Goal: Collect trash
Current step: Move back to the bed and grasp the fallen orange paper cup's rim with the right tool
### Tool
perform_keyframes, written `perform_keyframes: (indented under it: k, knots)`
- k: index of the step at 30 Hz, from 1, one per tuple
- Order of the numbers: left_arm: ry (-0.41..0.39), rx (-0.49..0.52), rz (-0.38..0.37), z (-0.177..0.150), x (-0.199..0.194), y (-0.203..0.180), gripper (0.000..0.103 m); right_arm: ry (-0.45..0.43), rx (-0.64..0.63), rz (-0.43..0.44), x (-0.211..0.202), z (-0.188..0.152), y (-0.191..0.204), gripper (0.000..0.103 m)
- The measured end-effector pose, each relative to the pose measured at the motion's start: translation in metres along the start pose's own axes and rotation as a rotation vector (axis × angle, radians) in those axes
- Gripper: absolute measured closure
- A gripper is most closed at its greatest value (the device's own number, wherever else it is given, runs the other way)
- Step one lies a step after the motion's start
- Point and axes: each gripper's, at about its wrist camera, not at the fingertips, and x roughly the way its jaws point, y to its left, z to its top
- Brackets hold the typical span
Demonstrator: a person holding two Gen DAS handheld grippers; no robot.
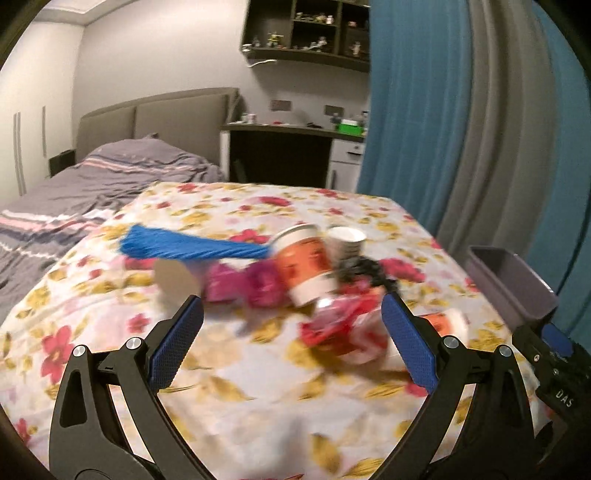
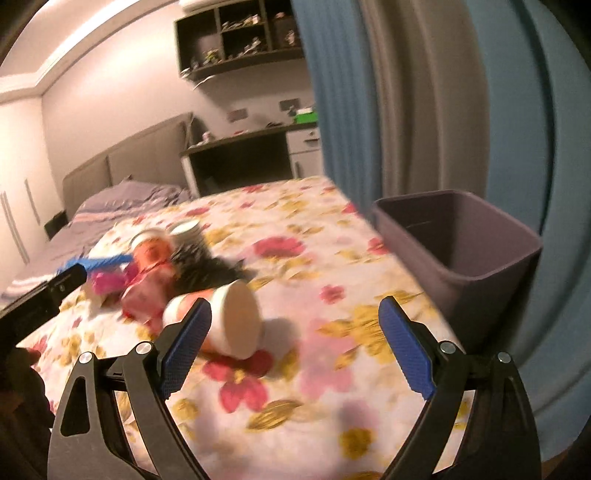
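Observation:
A heap of trash lies on a floral tablecloth [image 1: 258,387]: an orange-and-white cup [image 1: 308,264], a small white cup [image 1: 345,243], a blue wrapper [image 1: 184,247], pink wrappers [image 1: 243,282], a red-and-white wrapper [image 1: 343,332] and black scraps [image 1: 365,269]. My left gripper [image 1: 291,314] is open and empty just short of the heap. A second orange-and-white cup [image 2: 229,321] lies on its side by my right gripper [image 2: 295,317], which is open and empty. A grey-purple bin [image 2: 461,247] stands at the table's right edge, also in the left wrist view [image 1: 513,284].
A bed [image 1: 92,184] with grey striped bedding lies beyond the table on the left. A desk [image 1: 288,147] and wall shelves [image 1: 310,29] stand at the back. Blue and grey curtains [image 1: 461,129] hang close on the right.

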Motion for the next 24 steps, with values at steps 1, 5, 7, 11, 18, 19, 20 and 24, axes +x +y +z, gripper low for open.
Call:
perform_keyframes:
  k: [1, 5, 7, 11, 18, 19, 20, 24]
  knots:
    - [0.003, -0.008, 0.008, -0.002, -0.001, 0.007, 0.008, 0.005, -0.010, 0.004, 0.002, -0.002, 0.004, 0.014]
    - [0.012, -0.029, 0.032, -0.006, -0.003, 0.024, 0.008, 0.032, -0.039, 0.019, 0.009, -0.008, 0.024, 0.014]
    - [0.016, -0.038, 0.035, -0.006, -0.003, 0.029, 0.008, 0.053, -0.047, 0.029, 0.015, -0.011, 0.031, 0.014]
    - [0.019, -0.043, 0.032, -0.008, -0.001, 0.033, 0.008, 0.076, -0.060, 0.041, 0.025, -0.014, 0.041, 0.015]
    - [0.029, -0.047, 0.027, -0.010, 0.003, 0.033, 0.008, 0.132, -0.037, 0.102, 0.044, -0.013, 0.045, 0.033]
    - [0.028, -0.046, 0.026, -0.011, 0.002, 0.032, 0.008, 0.142, -0.033, 0.118, 0.046, -0.013, 0.045, 0.035]
    - [0.026, -0.045, 0.024, -0.011, 0.002, 0.033, 0.008, 0.153, -0.031, 0.133, 0.049, -0.013, 0.046, 0.039]
    - [0.024, -0.044, 0.008, -0.011, 0.003, 0.032, 0.008, 0.183, -0.043, 0.186, 0.053, -0.016, 0.051, 0.059]
